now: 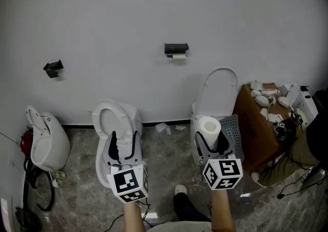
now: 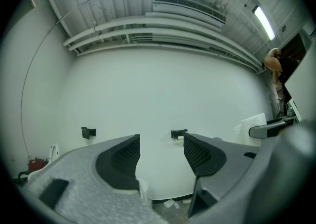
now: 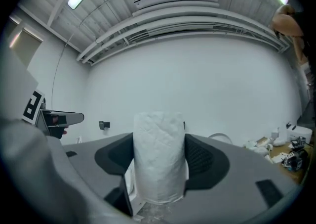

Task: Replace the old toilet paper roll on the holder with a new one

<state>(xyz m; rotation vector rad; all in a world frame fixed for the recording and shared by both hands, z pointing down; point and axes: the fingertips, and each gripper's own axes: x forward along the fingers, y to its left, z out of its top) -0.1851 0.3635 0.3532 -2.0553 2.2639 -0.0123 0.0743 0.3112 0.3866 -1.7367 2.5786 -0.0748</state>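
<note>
The new toilet paper roll (image 3: 159, 158), judged light, soft and easily crushed, is pinched upright across its sides by the right gripper (image 1: 211, 144), well apart from the wall holder (image 1: 176, 48) carrying the old roll (image 1: 179, 57), while the left gripper (image 2: 160, 156) is held spread and empty.

- Left gripper (image 2: 161, 140): lower centre of the frame, jaws apart, only white wall between them.
- Holder (image 2: 178, 133): black, on the wall, centre, just above the right jaw tip.
- Second black bracket (image 2: 88, 132): on the wall, left.
- White paper roll (image 2: 251, 125): right edge.
- Ceiling light strips (image 2: 263, 22): top.
</note>
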